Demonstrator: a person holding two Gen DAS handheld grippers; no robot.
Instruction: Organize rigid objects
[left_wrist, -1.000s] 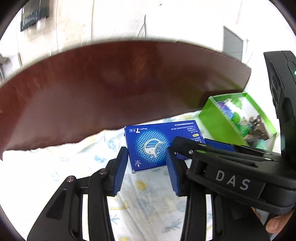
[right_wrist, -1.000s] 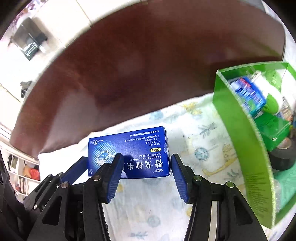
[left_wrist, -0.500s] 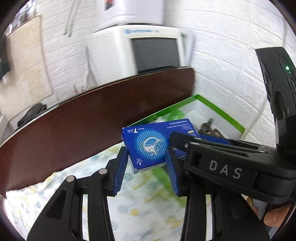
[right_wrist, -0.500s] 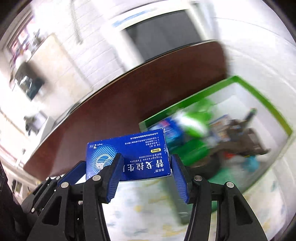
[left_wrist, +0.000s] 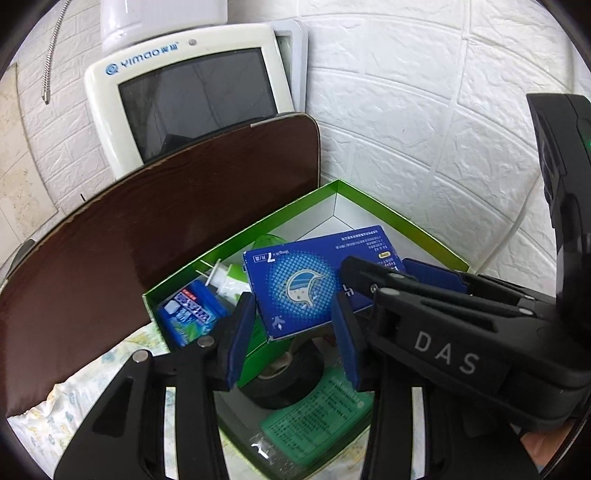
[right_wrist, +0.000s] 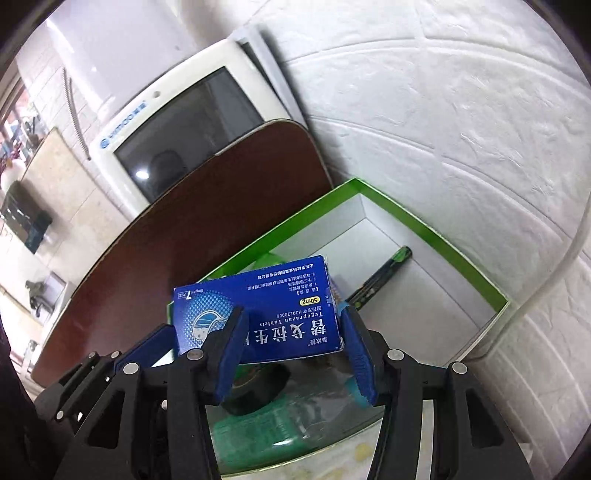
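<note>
Above the green box (left_wrist: 424, 230), at 12 o'clock from a black tape roll (left_wrist: 291, 380), the blue tablet carton (right_wrist: 258, 310) has been carried from the tabletop, clamped end-to-end by half-open left gripper (left_wrist: 295, 339) and right gripper (right_wrist: 295, 350) jaws; release seems next.

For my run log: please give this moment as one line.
left gripper: shut on blue box | right gripper: same | over green bin

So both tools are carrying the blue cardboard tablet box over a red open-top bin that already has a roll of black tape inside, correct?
Not quite: the open-top bin is green, not red, as the left wrist view shows. The rest holds: the left tool and the right tool carry the blue cardboard tablet box over it, and the roll of black tape lies inside.
</note>
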